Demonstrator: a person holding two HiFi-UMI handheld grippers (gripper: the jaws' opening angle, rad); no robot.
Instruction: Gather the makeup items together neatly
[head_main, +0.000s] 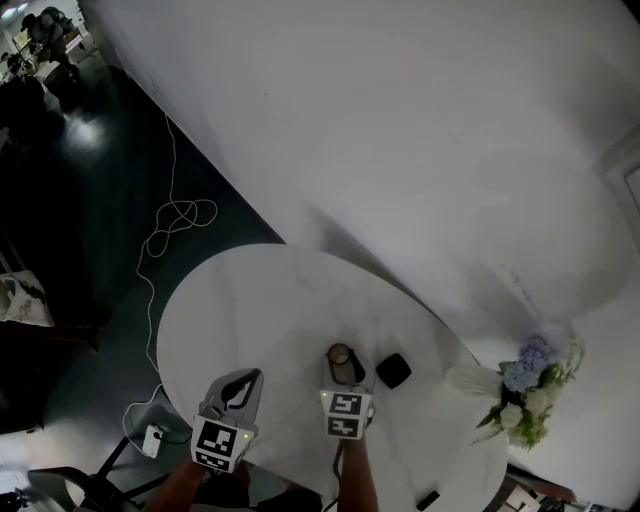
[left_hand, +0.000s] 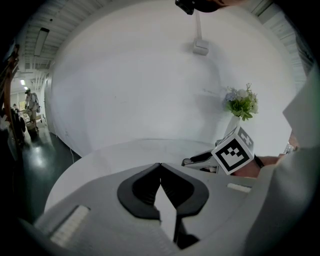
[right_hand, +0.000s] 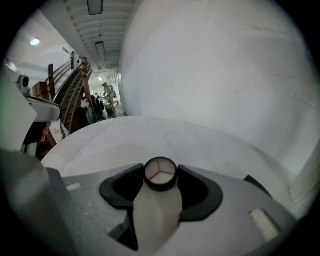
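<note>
A large studio-like hall: curved white backdrop (head_main: 400, 120), glossy dark floor (head_main: 90, 200), staircase (right_hand: 72, 85).

- No words, brand names or numbers can be read anywhere.
- The left marker cube (head_main: 222, 443), on the left tongs (head_main: 245, 382) at the near edge of the tabletop (head_main: 260, 300), carries black-and-white square patterns, not letters.
- The right marker cube (head_main: 345, 415), on the right tongs (head_main: 341, 365) over the tabletop's near part, carries similar patterns.
- The lid of the round makeup container (right_hand: 160, 174), on the tabletop, shows three lines meeting at its middle.
</note>
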